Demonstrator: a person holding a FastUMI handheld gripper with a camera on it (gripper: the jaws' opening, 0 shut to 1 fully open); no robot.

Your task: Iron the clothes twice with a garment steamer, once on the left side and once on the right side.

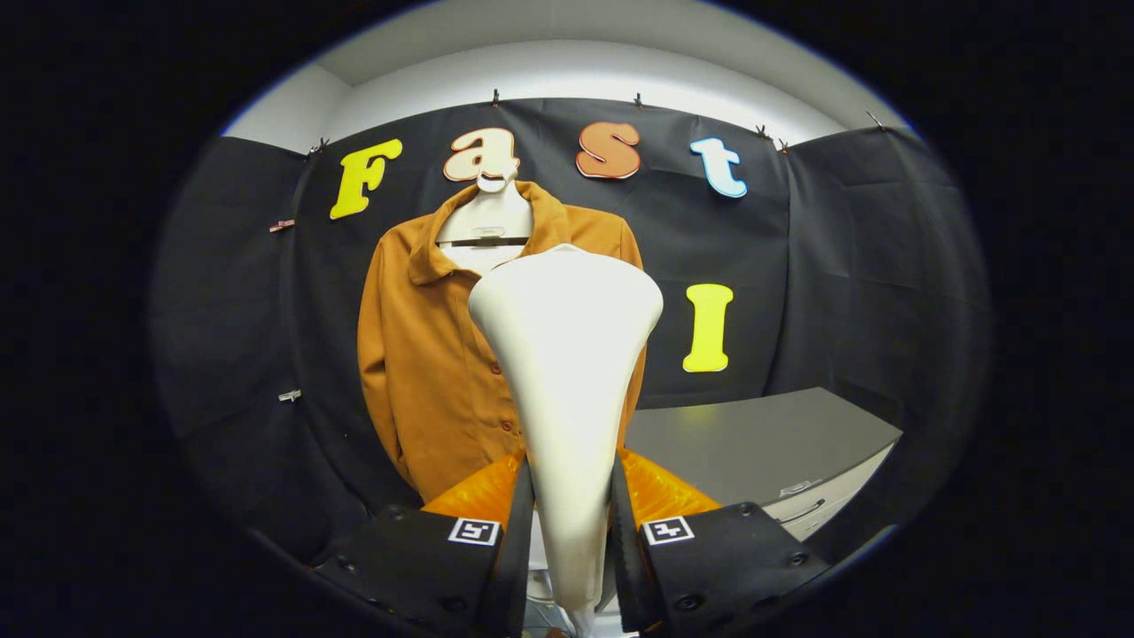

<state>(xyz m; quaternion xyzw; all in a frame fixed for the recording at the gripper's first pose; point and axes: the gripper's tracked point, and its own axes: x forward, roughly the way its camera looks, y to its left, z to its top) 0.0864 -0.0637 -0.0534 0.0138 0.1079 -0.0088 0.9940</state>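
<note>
A: Gripper (571, 532)?
B: Both fingers clamped on the white garment steamer (567, 381), handle between them, head flaring upward.
A: Beyond it?
B: Brown shirt (425, 372) on a white hanger (487, 226) (steamer head overlaps its right half; contact unclear). Grey cabinet (753, 443) beside the shirt, further right.

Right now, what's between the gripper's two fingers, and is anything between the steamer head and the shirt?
In the gripper view, the white garment steamer sits clamped between the gripper fingers. Its head overlaps the hanging brown shirt; nothing shows between them.
</note>
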